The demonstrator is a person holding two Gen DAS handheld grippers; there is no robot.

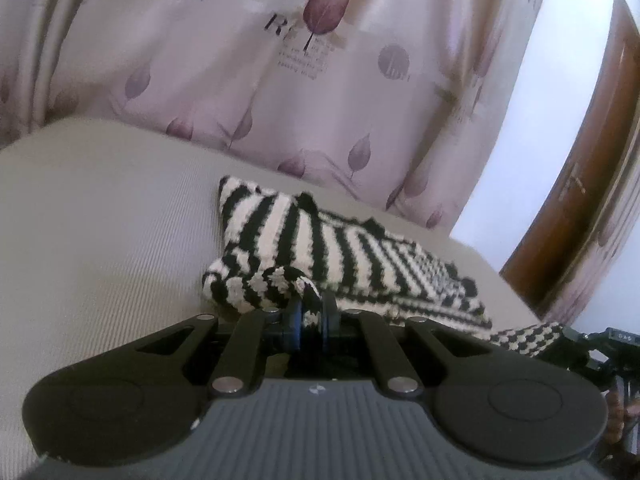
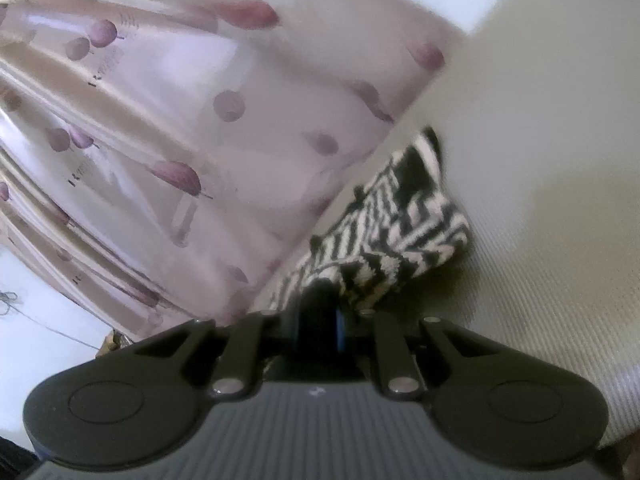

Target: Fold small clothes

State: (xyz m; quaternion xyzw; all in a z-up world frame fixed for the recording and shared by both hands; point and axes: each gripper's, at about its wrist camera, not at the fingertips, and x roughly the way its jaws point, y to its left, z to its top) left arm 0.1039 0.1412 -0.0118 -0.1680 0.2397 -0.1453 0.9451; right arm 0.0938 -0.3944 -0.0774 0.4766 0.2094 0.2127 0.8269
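Note:
A small black-and-white striped knit garment (image 1: pixel 320 248) lies on a pale ribbed surface (image 1: pixel 100 220). My left gripper (image 1: pixel 310 312) is shut on a near corner of the garment, with a striped edge pinched between its fingers. In the right wrist view the garment (image 2: pixel 396 224) lies in front of my right gripper (image 2: pixel 320 300). That gripper is shut on another edge of it, and the view is blurred. The other gripper's dark body (image 1: pixel 592 344) shows at the right edge of the left wrist view, under a striped corner.
A pale pink curtain with purple leaf prints (image 1: pixel 280 80) (image 2: pixel 160 140) hangs just behind the surface. A brown wooden door (image 1: pixel 592 180) and a white wall (image 1: pixel 552 100) stand at the right.

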